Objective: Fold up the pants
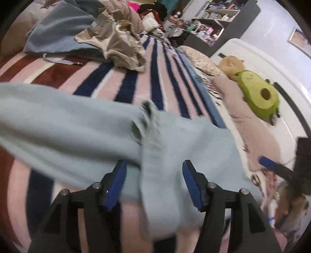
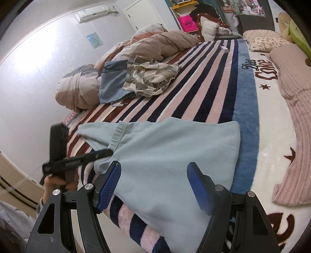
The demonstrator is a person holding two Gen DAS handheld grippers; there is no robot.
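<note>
Light blue sweatpants (image 2: pixel 165 155) are spread on the striped blanket (image 2: pixel 204 87), which is lettered "Diet Coke". A pink bag (image 2: pixel 187 24) is printed "WM". The left gripper (image 1: pixel 154 171) is held apart, a fabric fold between the pads, unpinched. The right gripper (image 2: pixel 154 171) is held wide over the pants, nothing gripped. Shelves (image 1: pixel 215 17) are filled with clutter.

The pants (image 2: pixel 165 155) lie on the blanket (image 2: pixel 204 93) at the bed's near edge, folded. Behind them, well apart, a heap of clothes (image 2: pixel 147 77) rests against the rumpled quilt (image 2: pixel 155 44). Right of the blanket lie pillows (image 2: pixel 264 39), with what seems a plush toy (image 1: pixel 258 95) on them.
</note>
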